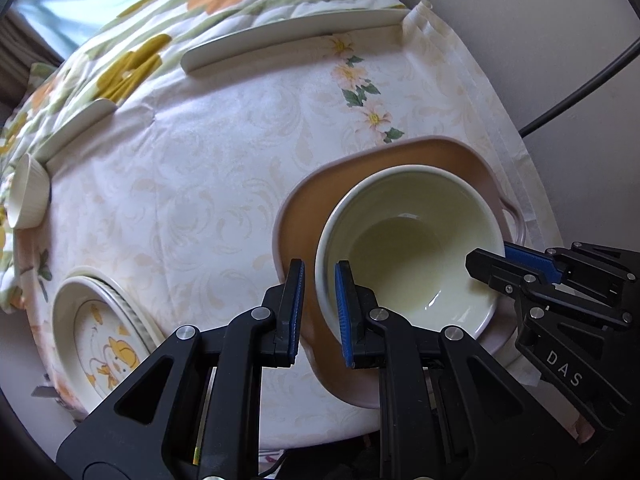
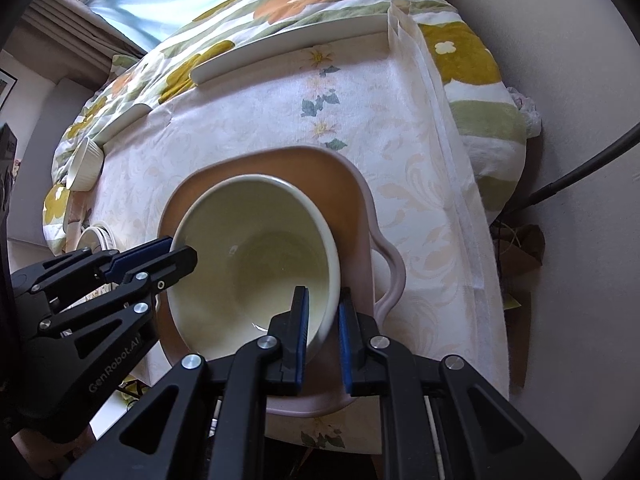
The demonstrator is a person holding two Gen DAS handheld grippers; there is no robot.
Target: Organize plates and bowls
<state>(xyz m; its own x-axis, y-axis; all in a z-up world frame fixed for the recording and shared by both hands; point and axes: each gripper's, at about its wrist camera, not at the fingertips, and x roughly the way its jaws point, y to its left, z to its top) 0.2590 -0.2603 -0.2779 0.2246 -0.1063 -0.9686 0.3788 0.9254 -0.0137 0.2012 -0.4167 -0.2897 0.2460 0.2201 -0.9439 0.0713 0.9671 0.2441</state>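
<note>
A large cream bowl (image 1: 412, 252) (image 2: 256, 256) sits on a brown square plate with a pink rim and a handle (image 1: 304, 220) (image 2: 356, 208). My left gripper (image 1: 320, 304) straddles the bowl's left rim, one finger inside, one outside, with a little gap around the wall. My right gripper (image 2: 324, 332) straddles the bowl's right rim the same way. Each gripper shows in the other's view, the right one (image 1: 500, 260) and the left one (image 2: 176, 256), both at the bowl's rim.
A stack of cream plates with a yellow duck picture (image 1: 104, 340) lies at the left. A small ribbed ramekin (image 1: 28, 192) (image 2: 84, 164) and two long white plates (image 1: 280, 44) (image 2: 280, 50) stand along the far edge of the tablecloth. A dark cable (image 1: 580, 88) hangs at the right.
</note>
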